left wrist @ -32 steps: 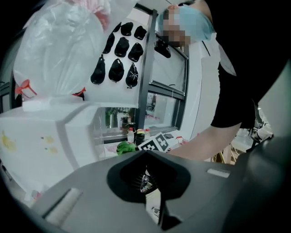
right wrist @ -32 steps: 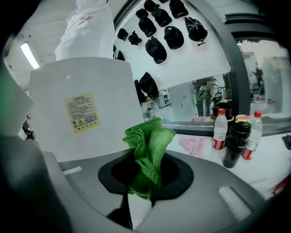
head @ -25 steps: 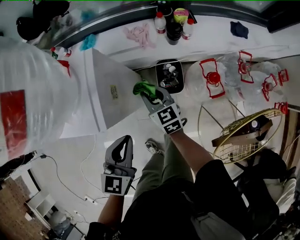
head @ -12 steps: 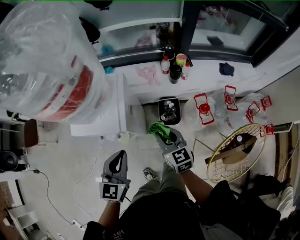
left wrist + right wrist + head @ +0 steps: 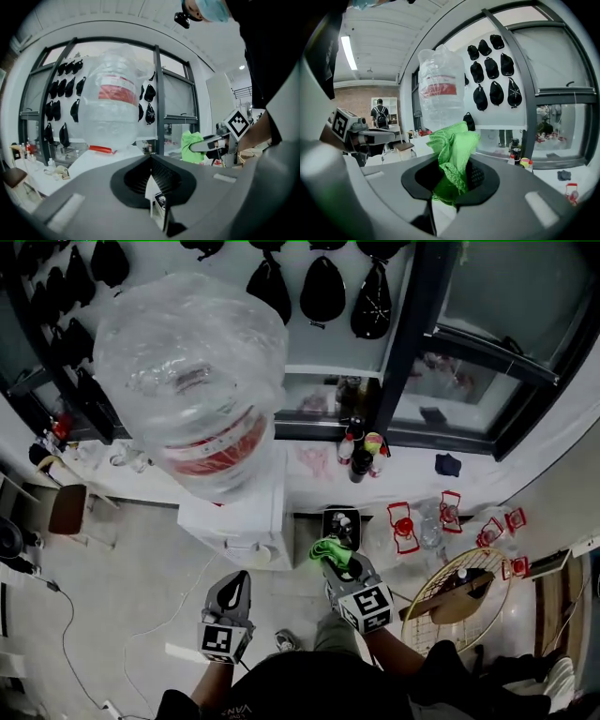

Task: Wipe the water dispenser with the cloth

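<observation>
The white water dispenser point(image 5: 246, 519) stands in front of me, topped by a big clear bottle point(image 5: 192, 381) with a red label; the bottle point(image 5: 440, 89) also fills the middle of both gripper views. My right gripper point(image 5: 330, 557) is shut on a crumpled green cloth point(image 5: 327, 549), held just right of the dispenser's body without touching it. The cloth point(image 5: 452, 154) bulges up out of the jaws. My left gripper point(image 5: 234, 589) hovers below the dispenser's front, jaws closed together with nothing between them. In the left gripper view the green cloth point(image 5: 192, 146) and right gripper point(image 5: 206, 144) appear at right.
A black bin point(image 5: 339, 524) sits right of the dispenser. Empty bottles with red handles point(image 5: 405, 525) and a round wire fan guard point(image 5: 461, 596) lie on the floor at right. Small bottles point(image 5: 361, 454) stand on a window ledge. A white cable point(image 5: 159, 624) crosses the floor at left.
My view has pulled back and up, so the whole dispenser and bottle now show. Both grippers sit lower in frame; the right one keeps the cloth and stays beside the dispenser.
</observation>
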Demonstrator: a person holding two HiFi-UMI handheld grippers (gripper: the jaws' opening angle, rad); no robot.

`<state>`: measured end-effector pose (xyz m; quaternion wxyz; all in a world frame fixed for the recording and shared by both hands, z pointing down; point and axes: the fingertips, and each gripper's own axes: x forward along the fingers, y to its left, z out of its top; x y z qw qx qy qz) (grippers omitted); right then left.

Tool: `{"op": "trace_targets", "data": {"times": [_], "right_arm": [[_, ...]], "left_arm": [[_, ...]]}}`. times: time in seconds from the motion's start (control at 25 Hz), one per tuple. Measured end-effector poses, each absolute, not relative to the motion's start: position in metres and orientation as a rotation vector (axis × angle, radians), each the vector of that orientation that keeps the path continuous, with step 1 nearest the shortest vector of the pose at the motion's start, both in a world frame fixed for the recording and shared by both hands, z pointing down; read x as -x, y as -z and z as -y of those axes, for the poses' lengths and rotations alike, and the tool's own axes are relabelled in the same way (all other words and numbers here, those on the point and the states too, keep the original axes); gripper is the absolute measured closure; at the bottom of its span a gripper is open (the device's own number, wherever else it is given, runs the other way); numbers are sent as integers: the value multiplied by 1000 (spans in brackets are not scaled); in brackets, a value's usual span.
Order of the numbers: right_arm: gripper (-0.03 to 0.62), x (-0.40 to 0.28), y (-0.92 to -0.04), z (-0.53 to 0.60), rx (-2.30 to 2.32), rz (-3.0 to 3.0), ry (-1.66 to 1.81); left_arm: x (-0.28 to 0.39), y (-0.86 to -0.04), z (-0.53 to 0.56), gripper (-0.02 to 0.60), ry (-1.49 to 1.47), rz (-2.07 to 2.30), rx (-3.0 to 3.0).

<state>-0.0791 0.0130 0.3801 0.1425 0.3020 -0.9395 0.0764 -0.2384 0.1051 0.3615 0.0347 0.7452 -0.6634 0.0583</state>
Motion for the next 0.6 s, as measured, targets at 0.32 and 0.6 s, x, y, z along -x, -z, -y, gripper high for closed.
{"op": "trace_targets", "data": {"times": [0.32,0.6], "right_arm": [[503,103,-353,-52,-819,2752,-181],[505,111,-344,-70,-799,2772,-168]], "left_arm": [[259,-349,-142,580,-182,2061,-2245],[261,-344,-162,580,-208,2084,-2239]]}}
